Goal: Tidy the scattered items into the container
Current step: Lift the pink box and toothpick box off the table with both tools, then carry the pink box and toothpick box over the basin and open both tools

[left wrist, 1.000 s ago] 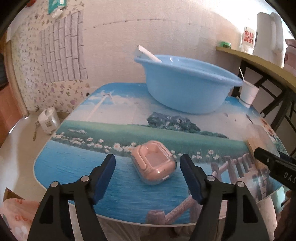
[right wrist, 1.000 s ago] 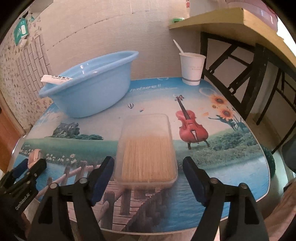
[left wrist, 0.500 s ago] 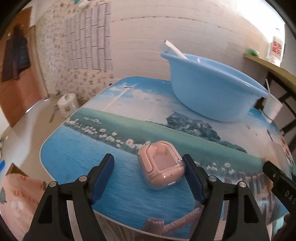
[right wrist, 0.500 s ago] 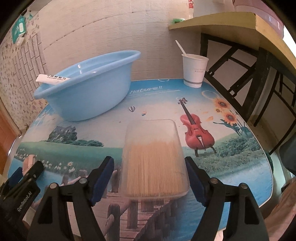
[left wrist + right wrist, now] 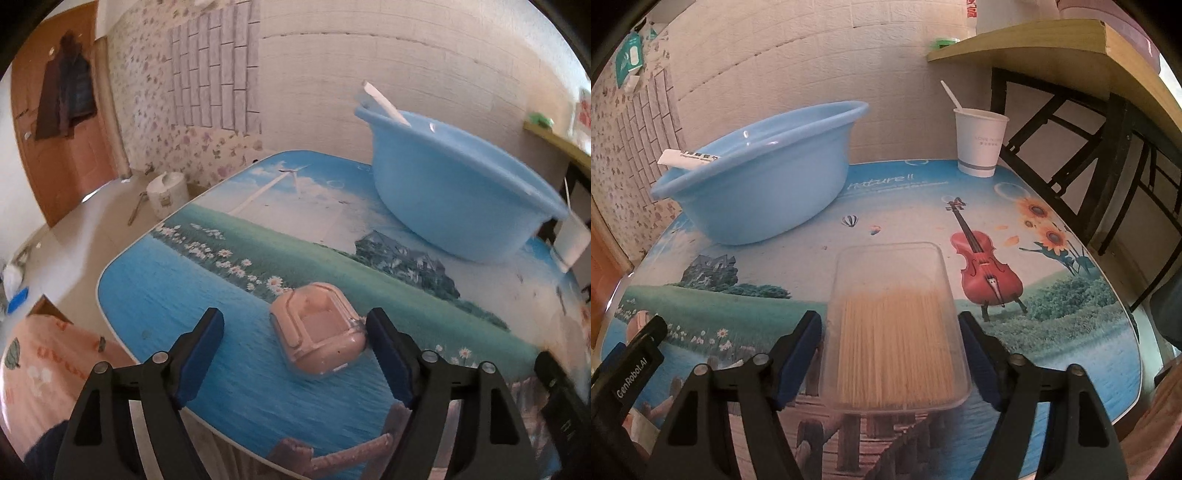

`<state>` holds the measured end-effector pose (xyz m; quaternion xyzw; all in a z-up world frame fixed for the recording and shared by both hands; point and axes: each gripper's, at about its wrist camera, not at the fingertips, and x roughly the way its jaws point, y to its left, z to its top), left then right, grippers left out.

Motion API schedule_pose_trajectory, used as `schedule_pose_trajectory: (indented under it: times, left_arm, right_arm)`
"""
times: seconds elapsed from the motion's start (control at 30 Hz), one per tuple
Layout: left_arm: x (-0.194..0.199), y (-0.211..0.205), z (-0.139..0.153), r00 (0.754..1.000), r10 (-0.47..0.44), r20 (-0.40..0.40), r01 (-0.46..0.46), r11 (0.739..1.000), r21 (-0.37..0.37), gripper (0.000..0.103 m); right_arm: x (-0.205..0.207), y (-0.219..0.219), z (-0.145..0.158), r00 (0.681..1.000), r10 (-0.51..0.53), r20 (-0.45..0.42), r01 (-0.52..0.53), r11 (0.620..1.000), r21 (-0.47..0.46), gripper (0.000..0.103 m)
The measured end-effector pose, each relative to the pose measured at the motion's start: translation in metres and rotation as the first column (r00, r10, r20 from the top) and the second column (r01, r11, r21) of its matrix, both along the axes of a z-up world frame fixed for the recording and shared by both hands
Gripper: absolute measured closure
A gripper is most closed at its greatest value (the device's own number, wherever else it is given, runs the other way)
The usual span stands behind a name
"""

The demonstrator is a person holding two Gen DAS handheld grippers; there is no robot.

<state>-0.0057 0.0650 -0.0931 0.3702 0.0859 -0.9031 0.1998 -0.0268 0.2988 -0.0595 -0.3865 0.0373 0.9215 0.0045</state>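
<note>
two items wait on the worktop (image 5: 798, 291), each framed for a side grip. your left tool (image 5: 295, 358) is opening around the pink case (image 5: 319, 330), one pad near, none pressing. your right tool (image 5: 890, 360) is closing on the clear box of sticks (image 5: 895, 325), a sliver from contact. the blue basin (image 5: 764, 177) stands behind.

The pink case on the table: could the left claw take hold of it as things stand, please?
Probably yes. The pink case already lies between the left claw's opening jaws, close beside one pad and apart from the other, with nothing else on the table between them.
</note>
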Motion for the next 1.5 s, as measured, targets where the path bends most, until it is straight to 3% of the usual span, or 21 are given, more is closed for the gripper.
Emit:
schedule_pose_trajectory:
  times: [0.07,0.17,0.27,0.63,1.5]
  left_arm:
    - [0.001,0.001,0.000,1.000,-0.021,-0.007,0.021,1.000,-0.008,0.027]
    - [0.000,0.005,0.002,0.993,-0.111,-0.029,0.111,0.994,0.005,0.056]
    - [0.001,0.011,0.004,0.977,-0.211,-0.033,0.212,0.977,0.024,0.056]
    - [0.006,0.026,0.010,0.923,-0.383,-0.029,0.383,0.924,-0.006,0.056]
    - [-0.015,0.001,0.096,0.841,-0.516,-0.163,0.512,0.856,-0.072,0.056]
  right_arm:
    - [0.000,0.000,0.001,1.000,0.004,-0.003,-0.004,1.000,0.002,0.040]
    - [0.001,0.000,0.001,1.000,0.014,-0.006,-0.014,1.000,-0.002,0.040]
    - [0.003,-0.001,0.001,1.000,0.018,-0.005,-0.018,1.000,-0.014,0.041]
    - [0.014,-0.008,0.012,0.999,0.036,-0.014,-0.036,0.999,0.001,0.041]
    - [0.006,-0.032,0.086,0.987,0.117,-0.115,-0.117,0.993,0.006,0.041]
